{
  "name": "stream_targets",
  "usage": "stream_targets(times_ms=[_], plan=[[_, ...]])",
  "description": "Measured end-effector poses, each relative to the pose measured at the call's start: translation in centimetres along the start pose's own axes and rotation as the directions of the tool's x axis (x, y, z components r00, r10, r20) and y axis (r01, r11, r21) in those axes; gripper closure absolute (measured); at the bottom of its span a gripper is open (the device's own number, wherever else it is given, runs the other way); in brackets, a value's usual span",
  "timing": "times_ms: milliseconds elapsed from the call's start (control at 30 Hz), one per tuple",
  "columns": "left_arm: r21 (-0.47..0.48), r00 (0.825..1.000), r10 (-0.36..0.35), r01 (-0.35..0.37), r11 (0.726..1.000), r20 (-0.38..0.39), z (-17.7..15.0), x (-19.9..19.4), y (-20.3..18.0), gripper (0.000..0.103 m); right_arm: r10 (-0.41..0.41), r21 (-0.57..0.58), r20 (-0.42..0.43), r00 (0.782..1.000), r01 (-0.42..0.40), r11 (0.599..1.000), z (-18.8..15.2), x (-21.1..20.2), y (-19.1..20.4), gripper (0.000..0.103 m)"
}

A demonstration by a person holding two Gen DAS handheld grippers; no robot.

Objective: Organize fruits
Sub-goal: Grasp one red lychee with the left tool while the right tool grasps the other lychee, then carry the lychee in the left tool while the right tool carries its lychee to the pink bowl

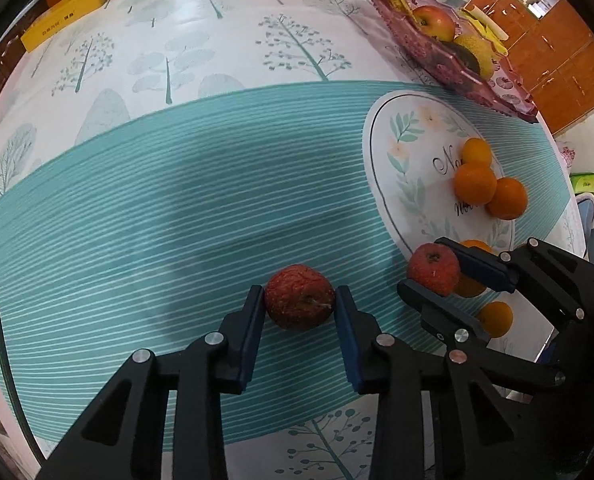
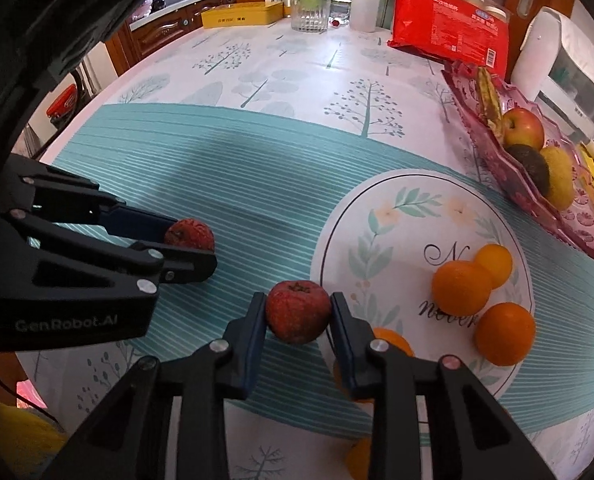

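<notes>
Left hand-held gripper point(image 1: 299, 300) grasping wrinkled red fruit point(image 1: 299, 297), right hand-held gripper point(image 2: 298, 312) clamping second red fruit point(image 2: 298, 311), oranges point(image 2: 391, 340) half hidden behind it

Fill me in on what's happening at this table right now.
A person is sorting fruit with two handheld grippers. The left tool is closed on a wrinkled red apple over the teal striped mat; the right tool grips a second red apple beside it. Several oranges sit on the round floral patch, and a pink glass tray behind already holds mixed fruit.
</notes>
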State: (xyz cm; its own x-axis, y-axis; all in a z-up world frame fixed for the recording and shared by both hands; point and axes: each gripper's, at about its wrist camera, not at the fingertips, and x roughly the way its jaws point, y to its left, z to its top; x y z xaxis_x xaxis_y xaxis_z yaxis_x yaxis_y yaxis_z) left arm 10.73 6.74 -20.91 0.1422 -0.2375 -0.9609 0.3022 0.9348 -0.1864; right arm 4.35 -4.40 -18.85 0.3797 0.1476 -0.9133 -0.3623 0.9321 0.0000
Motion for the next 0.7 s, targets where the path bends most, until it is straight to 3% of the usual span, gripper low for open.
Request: stream_targets(times_ms=[400,700], plan=[[0.056,0.995,-0.009,0.004,0.998,0.103,1.6,-5.4,-2.4,0.070,-0.010,0.050,0.092,0.996,0.006,0.999,0.8,-4.6,-1.4,0.071],[0.148,0.965,-0.053,0.015,0.989,0.258,5.6,-13.1,-6.2,0.070,-0.027,0.161,0.223,0.974,-0.010,0.987,2.6,-11.3,-4.6,0.071]])
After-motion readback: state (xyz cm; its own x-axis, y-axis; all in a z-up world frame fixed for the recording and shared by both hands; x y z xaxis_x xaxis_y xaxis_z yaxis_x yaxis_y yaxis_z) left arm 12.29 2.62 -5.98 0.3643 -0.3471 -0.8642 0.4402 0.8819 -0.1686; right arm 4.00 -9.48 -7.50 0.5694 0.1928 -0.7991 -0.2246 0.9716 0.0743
